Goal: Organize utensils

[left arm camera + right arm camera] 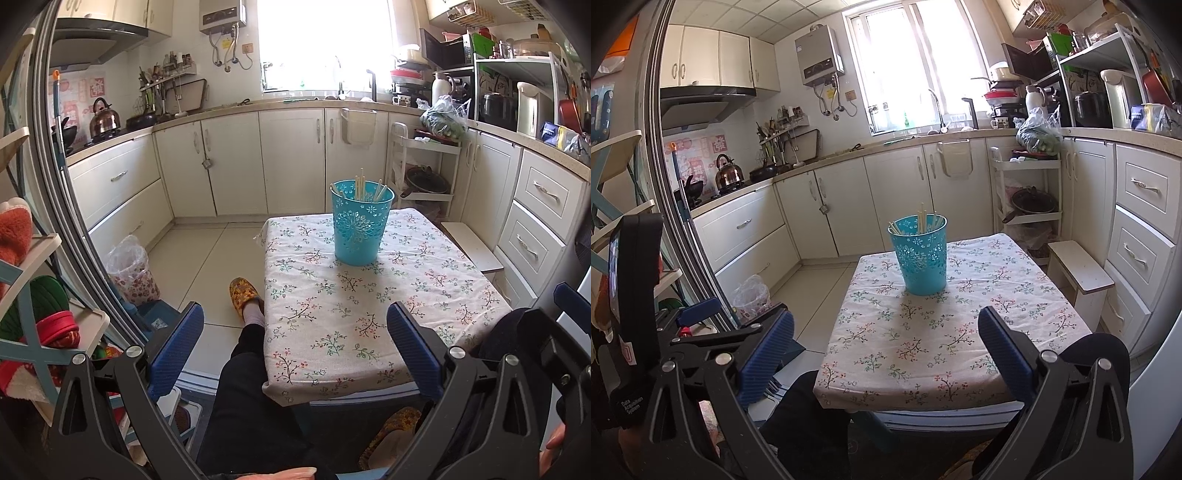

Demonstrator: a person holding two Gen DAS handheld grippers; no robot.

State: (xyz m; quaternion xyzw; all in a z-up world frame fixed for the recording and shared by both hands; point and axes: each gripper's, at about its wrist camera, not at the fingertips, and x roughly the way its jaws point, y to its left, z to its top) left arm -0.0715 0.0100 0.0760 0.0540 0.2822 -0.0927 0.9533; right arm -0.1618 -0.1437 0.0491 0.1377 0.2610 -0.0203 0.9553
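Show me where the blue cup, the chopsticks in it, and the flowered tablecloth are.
blue cup [357, 232]: left wrist view, on its patterned front wall.
chopsticks [360, 186]: left wrist view, on the upright sticks above the rim.
flowered tablecloth [923, 350]: right wrist view, on a bare patch near the front.

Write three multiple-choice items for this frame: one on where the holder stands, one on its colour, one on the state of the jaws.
1. Where does the turquoise perforated plastic cup stand?
A. on the kitchen floor
B. on the floral tablecloth
C. on the counter

2. What colour are the sticks in it?
A. red
B. black
C. pale cream

3. How do the jaws of both grippers stand?
A. open and empty
B. shut on a stick
C. shut on the cup

Answers:
1 B, it rests on the floral tablecloth, towards the far edge.
2 C, the pale cream chopsticks poke above the rim.
3 A, left gripper and right gripper both gape with nothing between.
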